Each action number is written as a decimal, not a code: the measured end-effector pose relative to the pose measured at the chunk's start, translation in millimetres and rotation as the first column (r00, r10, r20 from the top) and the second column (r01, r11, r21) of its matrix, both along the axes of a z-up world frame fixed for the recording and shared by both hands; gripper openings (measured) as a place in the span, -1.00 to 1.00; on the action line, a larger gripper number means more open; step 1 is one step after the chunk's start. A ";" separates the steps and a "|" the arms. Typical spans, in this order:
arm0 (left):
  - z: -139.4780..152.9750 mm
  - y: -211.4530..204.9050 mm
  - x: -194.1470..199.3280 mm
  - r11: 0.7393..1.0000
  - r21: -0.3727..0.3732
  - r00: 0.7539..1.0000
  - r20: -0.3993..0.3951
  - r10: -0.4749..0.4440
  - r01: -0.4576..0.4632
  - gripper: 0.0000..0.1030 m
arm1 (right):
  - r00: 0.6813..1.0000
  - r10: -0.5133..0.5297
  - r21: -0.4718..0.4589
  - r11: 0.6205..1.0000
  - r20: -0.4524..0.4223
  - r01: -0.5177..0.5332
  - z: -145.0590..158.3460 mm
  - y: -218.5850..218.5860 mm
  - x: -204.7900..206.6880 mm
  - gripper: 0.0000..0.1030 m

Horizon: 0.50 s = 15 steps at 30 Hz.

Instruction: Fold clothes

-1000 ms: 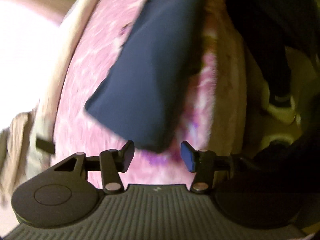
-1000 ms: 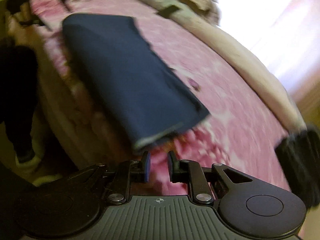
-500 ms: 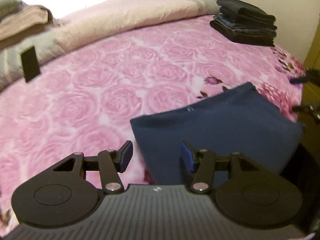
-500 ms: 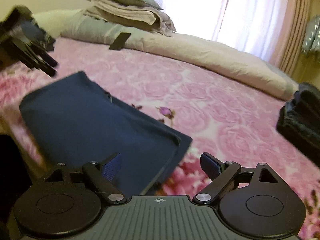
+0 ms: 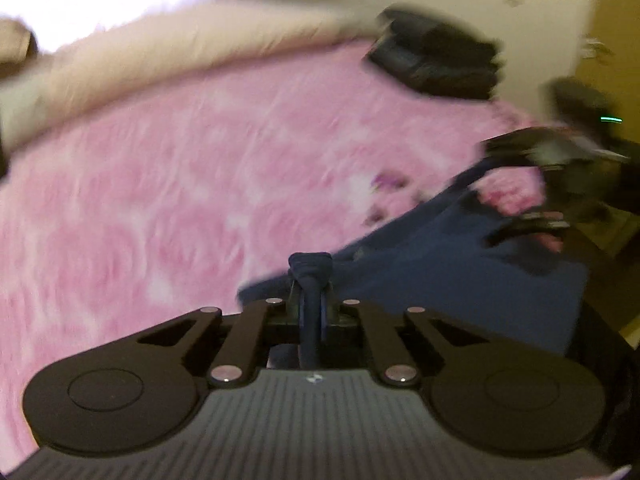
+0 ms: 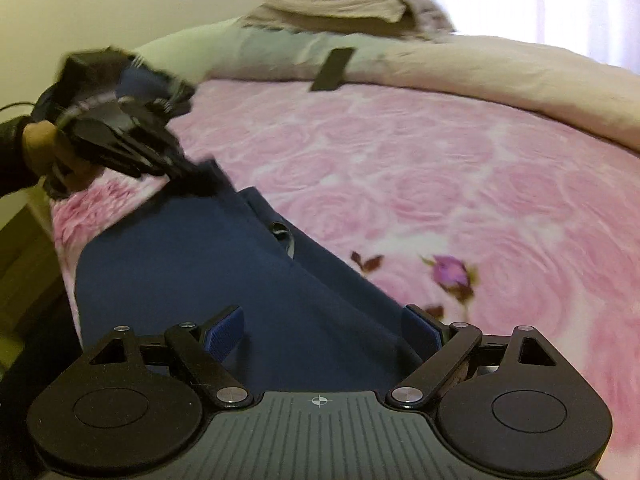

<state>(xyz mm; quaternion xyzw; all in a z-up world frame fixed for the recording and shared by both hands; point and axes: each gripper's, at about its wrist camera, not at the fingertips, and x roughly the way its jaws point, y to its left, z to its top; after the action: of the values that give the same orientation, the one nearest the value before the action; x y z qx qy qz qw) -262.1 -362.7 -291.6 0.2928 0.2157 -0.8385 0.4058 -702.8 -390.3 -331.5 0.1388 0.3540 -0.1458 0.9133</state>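
My left gripper, jaws pressed on a bunched corner of the navy garment, holds one end of its long axis, which runs from upper left to lower centre on the pink bedspread between my spread right gripper.

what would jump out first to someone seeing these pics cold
The pink rose-print bedspread fills both views. On its near edge lies a navy garment, with the left gripper shut on a bunched fold and the right gripper open over it. A dark stack of folded clothes sits at the far corner.
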 end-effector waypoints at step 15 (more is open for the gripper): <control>33.2 41.2 0.1 0.959 -0.239 0.987 -0.005 -0.161 0.155 -0.92 | 0.983 0.181 0.287 0.941 0.014 -0.177 -35.3 -42.2 18.7 -0.72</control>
<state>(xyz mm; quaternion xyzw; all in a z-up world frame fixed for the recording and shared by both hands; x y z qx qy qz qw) -262.0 -321.5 -258.3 0.2482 0.0946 -0.8915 0.3670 -684.1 -432.5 -366.8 0.2361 0.3882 -0.0103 0.8907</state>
